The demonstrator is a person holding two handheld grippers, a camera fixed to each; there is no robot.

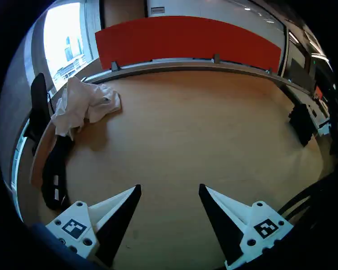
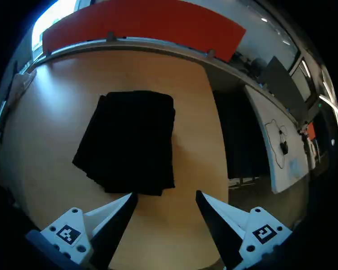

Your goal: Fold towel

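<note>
Light wood desk, red panel along its back edge. Bright window beyond, daylight in. Dark chair near window. Right gripper view: white table beside desk.

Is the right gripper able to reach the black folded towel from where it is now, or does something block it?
Probably yes. The right gripper is open, and the black folded towel lies flat on the wooden table just ahead of its fingertips, with nothing between them.
</note>
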